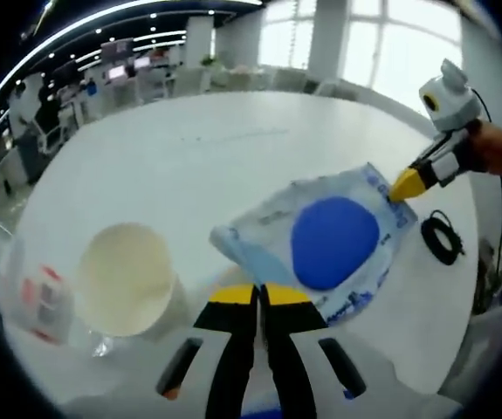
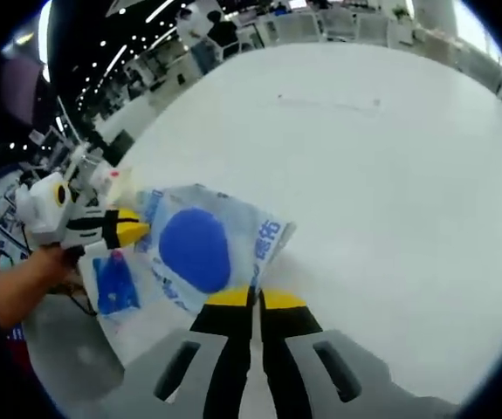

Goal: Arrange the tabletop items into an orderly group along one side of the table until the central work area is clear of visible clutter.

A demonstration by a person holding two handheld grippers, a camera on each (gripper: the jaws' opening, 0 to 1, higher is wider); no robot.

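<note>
1. Two tongs, both clamped on one soft plastic packet (image 1: 333,240) with a blue disc printed on it. The left tongs (image 1: 257,295) pinch its near edge, jaws closed together.
2. The right tongs (image 2: 255,299) grip the opposite edge, jaws likewise closed; in the left gripper view they appear at the packet's far corner.
3. Packet lies on the white tabletop (image 1: 189,148), toward its right side in the left gripper view.
4. Judgement: light, limp, slippery film; it will sag, so edge grips at two ends suit it.
5. Just beside it: a cream paper cup (image 1: 128,279), upright. Farther right, a black coiled cable (image 1: 443,237).
</note>
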